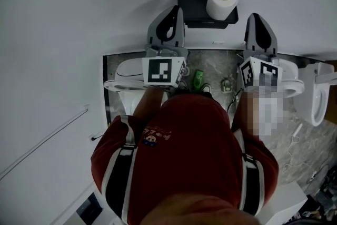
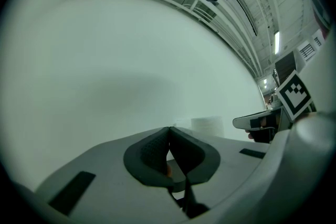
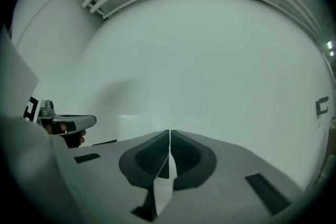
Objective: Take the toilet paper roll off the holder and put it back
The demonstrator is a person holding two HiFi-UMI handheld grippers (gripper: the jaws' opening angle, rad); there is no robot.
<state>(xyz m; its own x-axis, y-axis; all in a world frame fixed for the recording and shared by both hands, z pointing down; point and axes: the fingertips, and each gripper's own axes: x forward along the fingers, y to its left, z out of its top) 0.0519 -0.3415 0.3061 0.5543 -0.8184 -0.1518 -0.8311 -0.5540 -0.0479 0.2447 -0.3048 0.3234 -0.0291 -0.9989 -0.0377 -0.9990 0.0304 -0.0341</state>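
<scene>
Head view: the roll stands on end on the black holder, against the white wall. The left gripper points at the wall just left of the holder, and the right gripper is just right of it. Neither touches the roll. Each gripper's jaws are pressed together with nothing between them. The person wears a red top.

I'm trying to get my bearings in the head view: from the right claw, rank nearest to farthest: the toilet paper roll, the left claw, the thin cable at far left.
1. The toilet paper roll, on the black holder, just left of the right claw.
2. The left claw, past the roll, further left.
3. The thin cable, far left and lower.
</scene>
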